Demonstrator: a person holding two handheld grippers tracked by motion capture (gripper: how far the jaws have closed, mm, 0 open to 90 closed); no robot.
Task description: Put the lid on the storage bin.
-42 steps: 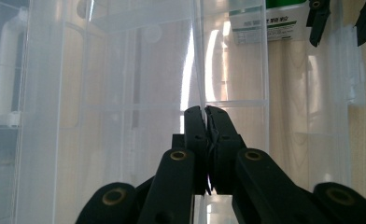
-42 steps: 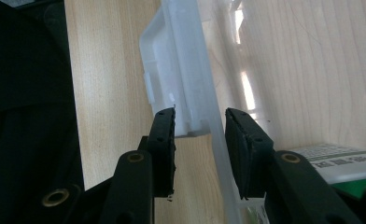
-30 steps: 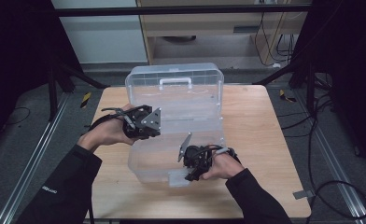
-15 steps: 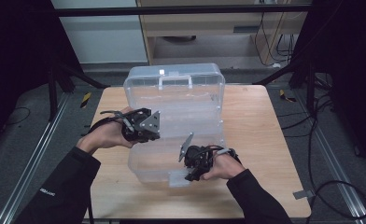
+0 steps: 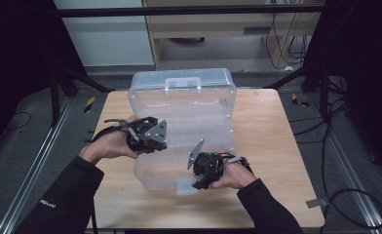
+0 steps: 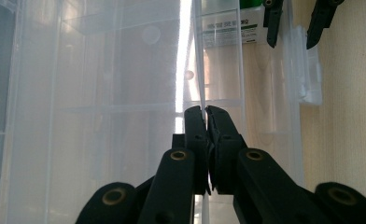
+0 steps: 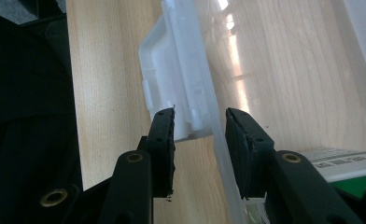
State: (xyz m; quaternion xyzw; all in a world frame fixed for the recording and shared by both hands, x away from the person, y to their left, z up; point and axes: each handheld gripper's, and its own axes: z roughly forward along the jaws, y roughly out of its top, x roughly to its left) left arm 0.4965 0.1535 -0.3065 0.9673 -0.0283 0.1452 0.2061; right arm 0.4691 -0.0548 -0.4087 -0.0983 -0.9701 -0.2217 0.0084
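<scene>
Jaws of the left gripper (image 6: 205, 112) are pressed together on a thin edge of the clear plastic compartment box (image 5: 184, 105), apparently its raised lid; the wall is hard to place through the see-through plastic. The right gripper (image 7: 200, 123) straddles the box's front wall beside the white latch (image 7: 172, 74), jaws part-spread, with contact of the pads unclear. In the high view the box sits open at the middle of the light wooden table (image 5: 272, 146), lid upright, left gripper (image 5: 152, 139) at its left side, right gripper (image 5: 199, 178) at the front edge.
</scene>
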